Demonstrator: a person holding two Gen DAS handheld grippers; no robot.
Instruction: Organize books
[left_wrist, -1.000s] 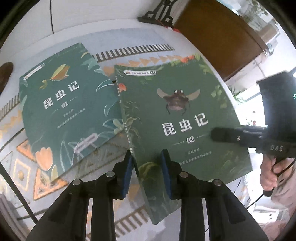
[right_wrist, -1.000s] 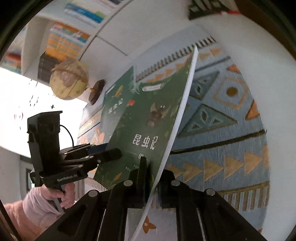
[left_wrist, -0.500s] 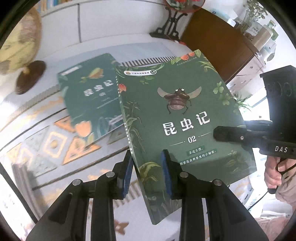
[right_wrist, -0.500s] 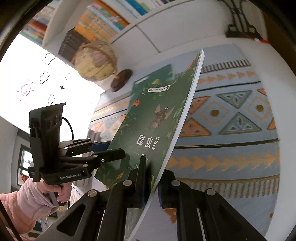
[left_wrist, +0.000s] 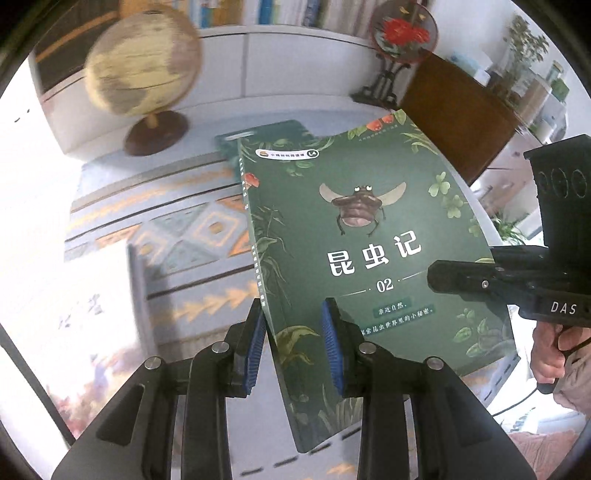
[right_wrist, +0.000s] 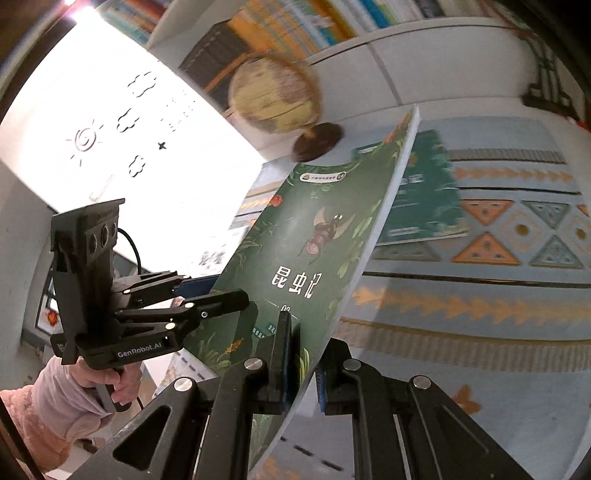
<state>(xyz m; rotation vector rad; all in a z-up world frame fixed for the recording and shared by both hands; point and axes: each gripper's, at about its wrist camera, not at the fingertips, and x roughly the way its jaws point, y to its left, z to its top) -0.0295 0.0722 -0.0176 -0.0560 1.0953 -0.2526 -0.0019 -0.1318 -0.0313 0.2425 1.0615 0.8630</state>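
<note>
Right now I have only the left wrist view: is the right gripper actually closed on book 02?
Observer: Yes. The right wrist view shows the right gripper with both pads clamped on book 02 at its page edge.
Operator: And my own far finger?
Observer: One finger of the left gripper passes behind the cover and the other in front, with the jaws open.
Operator: Where's the other book?
Observer: The other book lies flat on the patterned cloth, beyond book 02.
</note>
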